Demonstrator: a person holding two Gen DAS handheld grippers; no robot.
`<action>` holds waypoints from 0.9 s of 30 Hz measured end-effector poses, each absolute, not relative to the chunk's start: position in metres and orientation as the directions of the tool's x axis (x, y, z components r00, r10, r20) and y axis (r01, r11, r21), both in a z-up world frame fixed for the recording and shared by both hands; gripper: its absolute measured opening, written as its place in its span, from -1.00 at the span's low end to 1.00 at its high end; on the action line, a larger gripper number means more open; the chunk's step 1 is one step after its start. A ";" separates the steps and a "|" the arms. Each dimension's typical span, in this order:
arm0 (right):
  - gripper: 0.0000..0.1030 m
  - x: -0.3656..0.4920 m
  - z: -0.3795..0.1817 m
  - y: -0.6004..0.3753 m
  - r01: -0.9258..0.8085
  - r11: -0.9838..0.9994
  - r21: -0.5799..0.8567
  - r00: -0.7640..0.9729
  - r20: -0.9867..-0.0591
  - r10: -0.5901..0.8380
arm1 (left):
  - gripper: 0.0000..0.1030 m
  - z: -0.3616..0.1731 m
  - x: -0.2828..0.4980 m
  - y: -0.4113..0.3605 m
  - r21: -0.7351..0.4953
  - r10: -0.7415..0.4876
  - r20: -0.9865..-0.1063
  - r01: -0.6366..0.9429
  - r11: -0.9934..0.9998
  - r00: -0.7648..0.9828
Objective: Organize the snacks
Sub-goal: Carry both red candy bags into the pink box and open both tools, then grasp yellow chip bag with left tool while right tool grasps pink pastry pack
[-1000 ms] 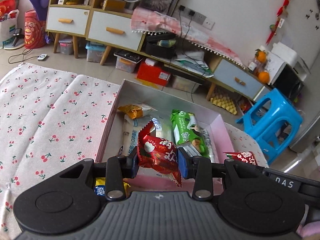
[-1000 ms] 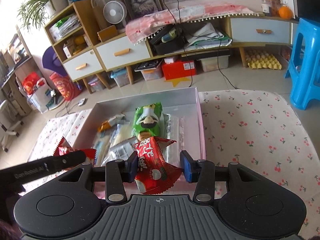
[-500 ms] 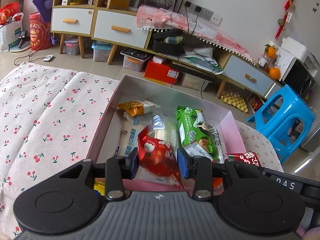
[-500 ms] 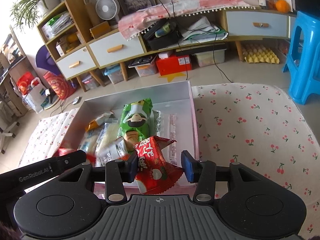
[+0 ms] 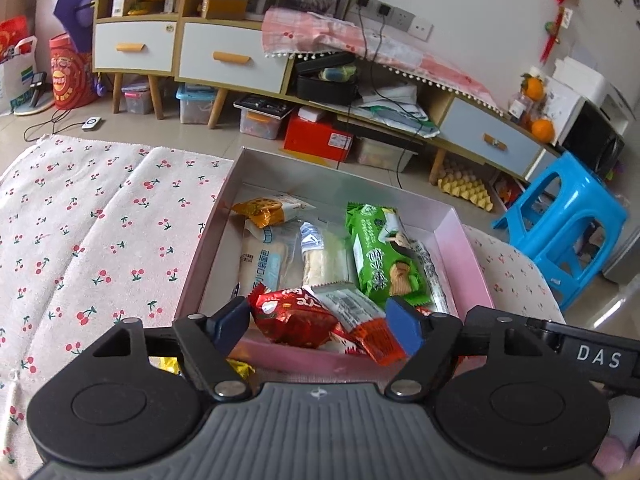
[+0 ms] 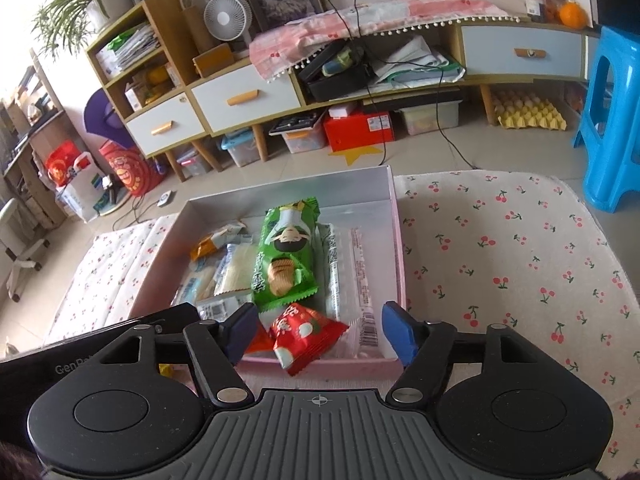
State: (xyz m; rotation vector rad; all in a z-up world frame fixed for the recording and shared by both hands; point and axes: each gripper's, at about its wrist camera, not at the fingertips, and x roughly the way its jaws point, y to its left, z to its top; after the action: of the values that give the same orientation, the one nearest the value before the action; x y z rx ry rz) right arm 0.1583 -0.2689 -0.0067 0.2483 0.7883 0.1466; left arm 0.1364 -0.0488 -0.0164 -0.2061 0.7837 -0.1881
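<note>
A pink box [image 5: 352, 364] with a silver inside holds several snack packets, among them a green one [image 5: 380, 256] and an orange one [image 5: 264, 210]. My left gripper [image 5: 318, 326] hangs over the box's near wall with its jaws opening. A red packet [image 5: 294, 316] lies loose in the box between them, on top of other packets. In the right wrist view my right gripper [image 6: 319, 334] is also opening over the near wall of the box [image 6: 396, 240]. A second red packet [image 6: 304, 330] lies free between its pads, beside the green packet [image 6: 286, 256].
The box sits on a cherry-print cloth [image 5: 100, 220]. A yellow packet [image 5: 236, 370] lies on the cloth just outside the near wall. A blue stool [image 5: 568, 232] stands to the right, and a low cabinet [image 6: 248, 100] lines the far wall.
Both pairs of jaws have spread wide and let go of their red packets. Each packet has dropped into the box by the near wall.
</note>
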 end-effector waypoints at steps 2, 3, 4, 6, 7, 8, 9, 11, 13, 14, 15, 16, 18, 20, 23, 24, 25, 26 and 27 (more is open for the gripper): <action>0.37 0.153 -0.002 -0.268 -0.043 0.965 0.259 0.700 -0.681 0.214 | 0.50 -0.014 0.133 -0.048 -0.246 -0.246 -0.681 0.101 0.964 0.689; 0.39 0.151 0.000 -0.269 -0.045 0.966 0.256 0.701 -0.680 0.213 | 0.57 -0.013 0.132 -0.047 -0.244 -0.248 -0.683 0.105 0.964 0.687; 0.45 0.148 0.002 -0.269 -0.047 0.966 0.256 0.702 -0.679 0.214 | 0.61 -0.012 0.130 -0.046 -0.240 -0.247 -0.687 0.106 0.965 0.684; 0.51 0.142 0.006 -0.271 -0.051 0.965 0.256 0.702 -0.679 0.217 | 0.71 -0.009 0.127 -0.045 -0.233 -0.243 -0.694 0.108 0.967 0.677; 0.53 0.140 0.008 -0.272 -0.052 0.966 0.253 0.701 -0.680 0.216 | 0.72 -0.008 0.125 -0.044 -0.229 -0.244 -0.697 0.112 0.967 0.674; 0.54 0.137 0.009 -0.272 -0.054 0.967 0.250 0.699 -0.682 0.215 | 0.76 -0.007 0.123 -0.043 -0.225 -0.242 -0.700 0.115 0.968 0.672; 0.55 0.135 0.010 -0.272 -0.054 0.968 0.246 0.696 -0.686 0.213 | 0.81 -0.006 0.121 -0.043 -0.218 -0.238 -0.702 0.116 0.969 0.671; 0.56 0.130 0.012 -0.272 -0.050 0.970 0.240 0.690 -0.694 0.207 | 0.87 -0.004 0.116 -0.042 -0.198 -0.229 -0.706 0.124 0.972 0.670; 0.56 0.125 0.012 -0.271 -0.050 0.970 0.236 0.684 -0.700 0.206 | 0.92 -0.004 0.112 -0.041 -0.173 -0.218 -0.710 0.134 0.976 0.669; 0.56 0.122 0.012 -0.270 -0.052 0.971 0.234 0.682 -0.702 0.205 | 0.94 -0.004 0.111 -0.041 -0.158 -0.209 -0.715 0.138 0.978 0.667; 0.57 0.118 0.013 -0.269 -0.053 0.972 0.228 0.681 -0.704 0.202 | 0.94 -0.004 0.108 -0.039 -0.143 -0.200 -0.720 0.140 0.980 0.664; 0.64 0.115 0.013 -0.268 -0.050 0.975 0.215 0.683 -0.705 0.190 | 0.95 -0.005 0.106 -0.037 -0.129 -0.190 -0.726 0.141 0.982 0.660; 0.75 0.108 0.013 -0.266 -0.036 0.983 0.183 0.685 -0.711 0.157 | 0.95 -0.006 0.102 -0.031 -0.105 -0.171 -0.742 0.139 0.985 0.649; 0.75 0.103 0.013 -0.263 -0.028 0.987 0.156 0.681 -0.720 0.133 | 0.95 -0.007 0.099 -0.025 -0.086 -0.153 -0.758 0.136 0.987 0.633; 0.76 0.098 0.013 -0.262 -0.030 0.987 0.155 0.668 -0.732 0.135 | 0.94 -0.009 0.093 -0.016 -0.066 -0.136 -0.774 0.135 0.989 0.619; 0.76 0.096 0.013 -0.261 -0.029 0.987 0.159 0.663 -0.736 0.138 | 0.94 -0.009 0.091 -0.013 -0.061 -0.131 -0.778 0.133 0.989 0.615; 0.76 0.095 0.012 -0.260 -0.028 0.987 0.161 0.655 -0.743 0.140 | 0.94 -0.009 0.090 -0.010 -0.058 -0.126 -0.782 0.131 0.990 0.610; 0.76 0.094 0.012 -0.259 -0.025 0.987 0.161 0.648 -0.749 0.138 | 0.94 -0.010 0.088 -0.008 -0.056 -0.123 -0.788 0.128 0.990 0.603; 0.76 0.093 0.011 -0.257 -0.020 0.987 0.159 0.639 -0.757 0.135 | 0.94 -0.011 0.088 -0.006 -0.056 -0.120 -0.795 0.125 0.991 0.595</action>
State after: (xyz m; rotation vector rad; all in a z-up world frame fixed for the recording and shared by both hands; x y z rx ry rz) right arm 0.0928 -0.2572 0.0105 0.1406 0.8733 0.0884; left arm 0.0877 -0.0063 -0.0108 0.0058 0.9227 -0.1424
